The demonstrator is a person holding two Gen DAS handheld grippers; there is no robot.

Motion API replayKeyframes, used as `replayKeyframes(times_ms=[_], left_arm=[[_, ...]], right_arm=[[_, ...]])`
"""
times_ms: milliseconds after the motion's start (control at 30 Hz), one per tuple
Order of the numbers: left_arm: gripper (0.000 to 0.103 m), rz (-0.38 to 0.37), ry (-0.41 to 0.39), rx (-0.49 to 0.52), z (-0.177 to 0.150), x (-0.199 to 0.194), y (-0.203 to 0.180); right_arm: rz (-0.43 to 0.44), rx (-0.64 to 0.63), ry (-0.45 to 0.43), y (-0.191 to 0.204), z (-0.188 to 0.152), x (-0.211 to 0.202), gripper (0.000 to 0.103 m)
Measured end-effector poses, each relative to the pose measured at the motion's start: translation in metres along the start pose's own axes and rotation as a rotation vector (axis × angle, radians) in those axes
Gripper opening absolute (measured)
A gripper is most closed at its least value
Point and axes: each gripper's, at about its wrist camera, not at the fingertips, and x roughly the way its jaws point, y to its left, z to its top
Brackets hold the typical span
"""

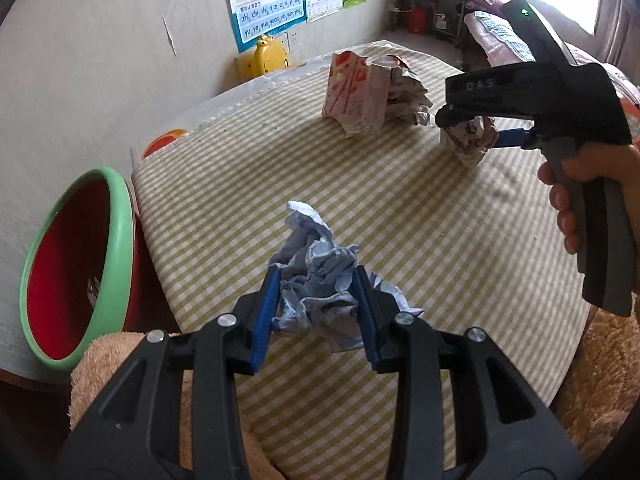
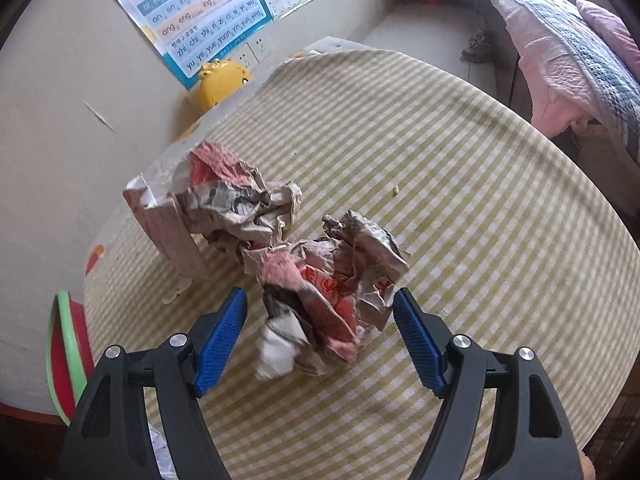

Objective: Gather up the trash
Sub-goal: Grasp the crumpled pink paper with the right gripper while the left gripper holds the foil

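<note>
Two wads: left gripper (image 1: pixel 316 312) pinches blue crumpled paper (image 1: pixel 320 280) lower centre; right gripper (image 2: pixel 320 336) wide around red-printed wad (image 2: pixel 332 280), mid-bench (image 2: pixel 480 200). Light, springy; squeeze across the bulk.

The red bin (image 2: pixel 64 344) is cut by the right wrist frame's edge; in the left wrist view, the right claw (image 1: pixel 476 132) partly hides crumpled newspaper (image 1: pixel 466 144).

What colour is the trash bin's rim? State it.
Light green, around a red inside; the trash bin shows best in the left wrist view.
</note>
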Motion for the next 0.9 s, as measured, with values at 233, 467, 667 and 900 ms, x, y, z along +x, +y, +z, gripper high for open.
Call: replayKeyframes(times_ms=[233, 467, 667, 900], left_arm=[[0.035, 0.022, -0.020, 0.038, -0.002, -0.003, -0.006], [0.035, 0.025, -0.036, 0.056, -0.004, -0.006, -0.009], [0.035, 0.029, -0.056, 0.071, -0.006, -0.011, -0.013], [0.035, 0.031, -0.068, 0.069, -0.006, -0.015, -0.012]], right_arm=[[-0.006, -0.025, -0.022, -0.003, -0.005, -0.008, 0.048], [0.033, -0.083, -0.070, 0.001, -0.029, -0.046, 0.026], [0.085, -0.107, -0.049, 0.005, -0.068, -0.071, 0.025], [0.093, -0.128, -0.019, 0.008, -0.109, -0.090, 0.025]])
